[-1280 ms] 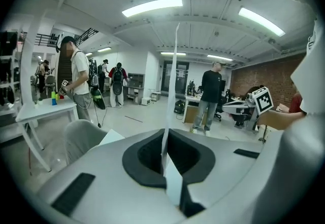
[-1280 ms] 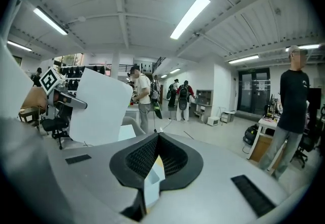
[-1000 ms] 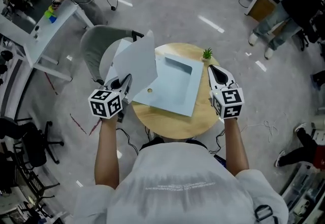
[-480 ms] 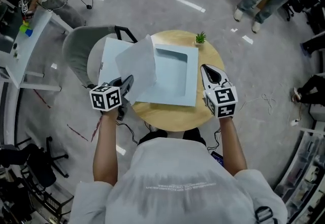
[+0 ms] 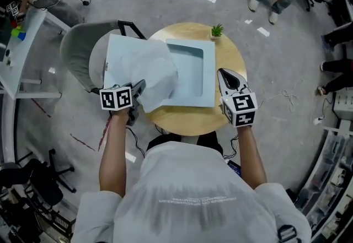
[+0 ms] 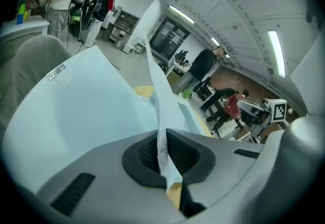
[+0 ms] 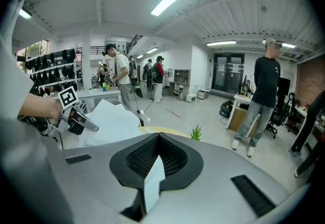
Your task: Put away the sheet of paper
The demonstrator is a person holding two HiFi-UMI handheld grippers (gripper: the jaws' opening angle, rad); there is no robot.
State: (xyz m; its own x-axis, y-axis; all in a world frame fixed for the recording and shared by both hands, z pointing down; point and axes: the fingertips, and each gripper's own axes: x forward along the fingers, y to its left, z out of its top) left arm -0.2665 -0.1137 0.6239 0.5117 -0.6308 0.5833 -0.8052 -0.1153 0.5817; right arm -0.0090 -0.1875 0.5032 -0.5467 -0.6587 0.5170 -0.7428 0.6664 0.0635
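Observation:
A white sheet of paper [image 5: 151,74] hangs curled over the middle of an open pale blue folder [image 5: 193,79] on the round wooden table [image 5: 182,120]. My left gripper [image 5: 138,90] is shut on the sheet's near edge, at the table's left rim. In the left gripper view the paper [image 6: 156,91] rises edge-on out of the closed pads of that gripper [image 6: 163,154], with the folder's left leaf [image 6: 76,111] behind it. My right gripper [image 5: 223,75] hovers just off the folder's right edge, jaws together, holding nothing from the table. The right gripper view shows its jaws [image 7: 159,141] shut and the paper [image 7: 109,119] off to the left.
A small green plant [image 5: 217,30] stands at the table's far rim. A grey chair [image 5: 77,54] sits behind the table on the left, under the folder's left leaf. Several people stand around the room, and a white desk [image 5: 22,49] is at far left.
The sheet, held up nearly flat a second ago, has drooped and curled down over the folder. Both grippers keep their places beside the table; the head view has shifted.

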